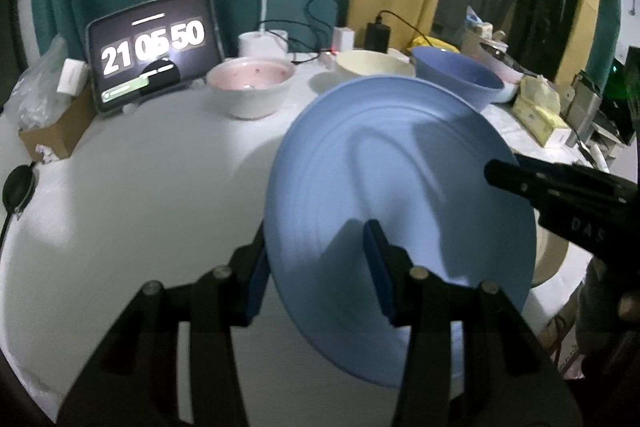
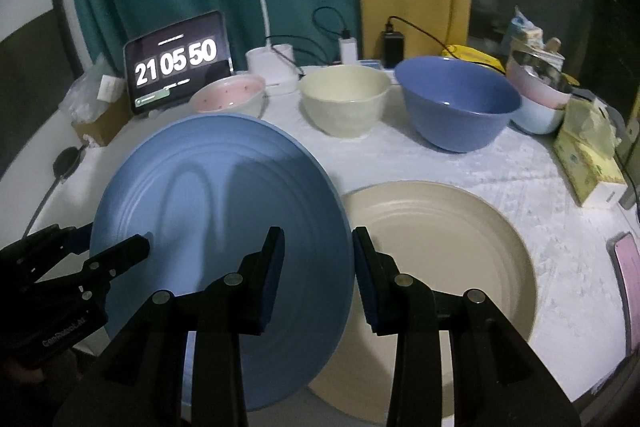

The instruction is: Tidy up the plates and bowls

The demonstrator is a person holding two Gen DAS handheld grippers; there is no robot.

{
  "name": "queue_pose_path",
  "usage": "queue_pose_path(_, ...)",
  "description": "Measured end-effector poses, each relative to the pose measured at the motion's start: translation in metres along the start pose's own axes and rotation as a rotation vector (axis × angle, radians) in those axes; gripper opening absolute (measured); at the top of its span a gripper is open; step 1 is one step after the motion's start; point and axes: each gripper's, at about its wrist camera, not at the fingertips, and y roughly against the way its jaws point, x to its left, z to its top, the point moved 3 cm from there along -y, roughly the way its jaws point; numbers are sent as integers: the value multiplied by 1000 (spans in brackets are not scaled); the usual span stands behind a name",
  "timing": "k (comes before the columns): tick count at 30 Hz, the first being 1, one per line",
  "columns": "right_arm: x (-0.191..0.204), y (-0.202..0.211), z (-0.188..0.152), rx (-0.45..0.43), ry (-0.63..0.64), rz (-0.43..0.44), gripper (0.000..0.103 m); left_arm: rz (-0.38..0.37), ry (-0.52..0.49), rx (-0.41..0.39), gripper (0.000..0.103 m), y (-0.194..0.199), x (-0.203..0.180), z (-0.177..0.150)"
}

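Two grippers hold one blue plate (image 2: 224, 251) between them, tilted and lifted off the table (image 1: 132, 187). My left gripper (image 1: 320, 267) is clamped on its lower left rim in the left view; my right gripper (image 2: 318, 267) is clamped on its right rim in the right view. Just behind it, lower right of the right view, a beige plate (image 2: 448, 267) lies flat. Farther up stand a pink bowl (image 2: 230, 99), a cream bowl (image 2: 346, 103) and a blue bowl (image 2: 458, 103) in a row. At upper left, a tablet (image 2: 178, 63) shows a clock.

left gripper (image 1: 316, 269) & right gripper (image 2: 318, 277): black linkages, silver pivot screws, blue-padded fingers (image 1: 376, 263), white lettering
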Motion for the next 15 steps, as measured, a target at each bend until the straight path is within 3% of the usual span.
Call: queue_pose_path(15,-57,7,-10,-20,-102,-27,37,-15,-99,27,46,-19,-53,7)
